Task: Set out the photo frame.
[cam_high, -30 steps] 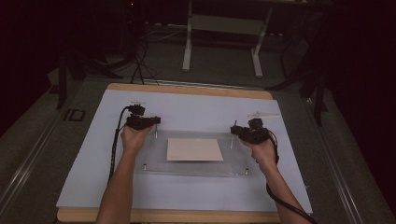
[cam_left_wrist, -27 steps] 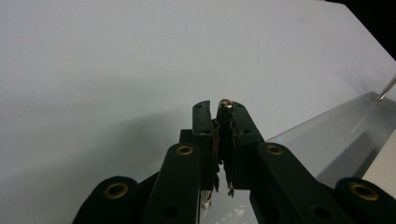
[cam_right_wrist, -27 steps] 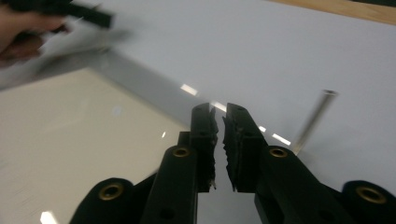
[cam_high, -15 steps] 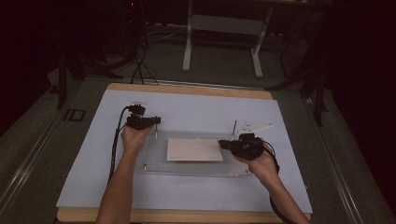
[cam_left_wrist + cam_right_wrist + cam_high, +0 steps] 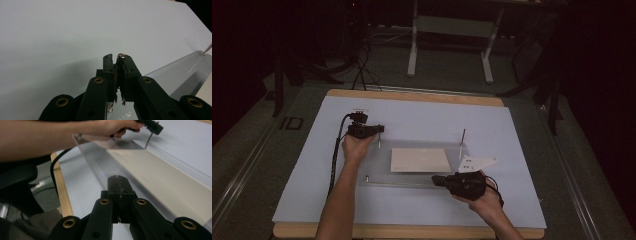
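A clear plastic plate (image 5: pixel 377 167) lies on the pale mat, with a beige sheet (image 5: pixel 420 160) on it. My left gripper (image 5: pixel 381 129) is at the plate's far left corner, shut on a thin metal pin (image 5: pixel 121 55) that stands upright there. That pin (image 5: pixel 148 141) and the hand holding it also appear far off in the right gripper view. My right gripper (image 5: pixel 434 180) lies at the plate's near edge, pointing left. Its jaws (image 5: pixel 117 178) are shut with nothing between them. The plate's edge (image 5: pixel 100 162) and the beige sheet (image 5: pixel 165 182) run away ahead of them.
Another upright pin (image 5: pixel 462 142) stands free at the plate's far right corner, and a short one (image 5: pixel 367 178) at its near left corner. The pale mat (image 5: pixel 422 115) covers a wooden table (image 5: pixel 412 232). A metal stand (image 5: pixel 449 30) is beyond the table on the floor.
My right gripper has left the far right pin and moved toward me and to the left, down to the plate's near edge. The left gripper has stayed on its pin.
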